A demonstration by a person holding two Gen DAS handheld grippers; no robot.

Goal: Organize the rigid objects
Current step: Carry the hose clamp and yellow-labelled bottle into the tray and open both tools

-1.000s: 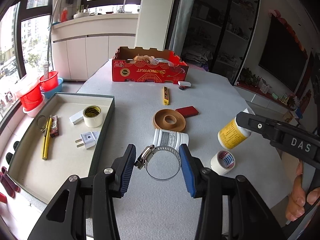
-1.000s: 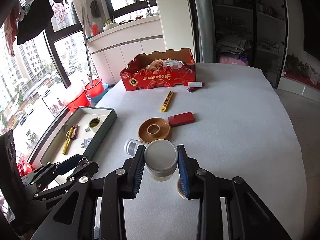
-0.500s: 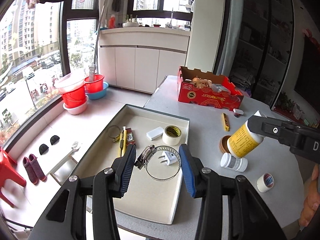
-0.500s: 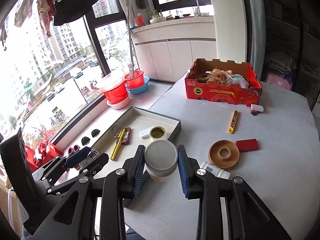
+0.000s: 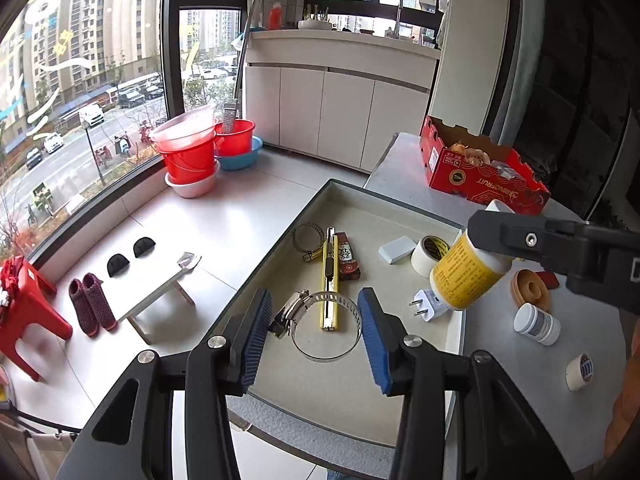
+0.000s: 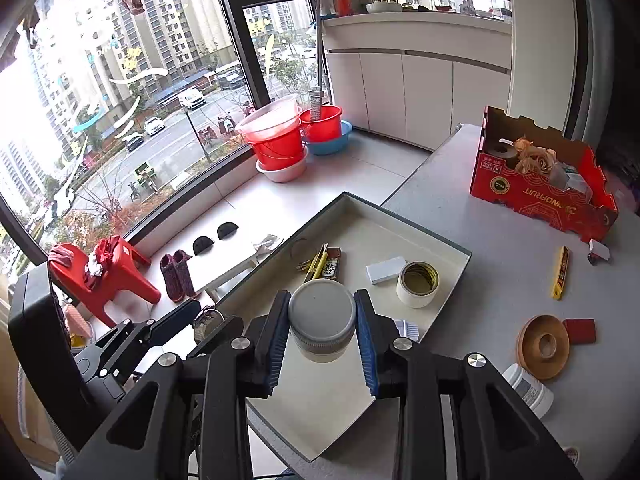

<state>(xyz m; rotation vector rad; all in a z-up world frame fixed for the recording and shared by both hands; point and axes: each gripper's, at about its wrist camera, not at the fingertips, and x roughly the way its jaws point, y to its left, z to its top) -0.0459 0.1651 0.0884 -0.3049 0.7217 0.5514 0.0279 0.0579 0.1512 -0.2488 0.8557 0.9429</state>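
Both loads hang over the tray [image 5: 400, 200] now: left claw [image 5: 310, 330] clamped on the hose clamp [image 5: 320, 326], right claw [image 6: 322, 334] clamped on the yellow bottle [image 6: 322, 326], open tray floor directly beneath each.

From the right wrist, the yellow bottle [image 6: 322, 326] showed only its grey cap, the body hidden below it. The left claw [image 6: 200, 322] was mostly hidden, its hose clamp [image 6: 206, 322] a blurred glint. From the left wrist, the right claw's [image 5: 492, 236] far finger lay behind the bottle. The white plug [image 6: 406, 328] peeked past a fingertip. The red box's [image 5: 480, 178] contents were too small to tell.
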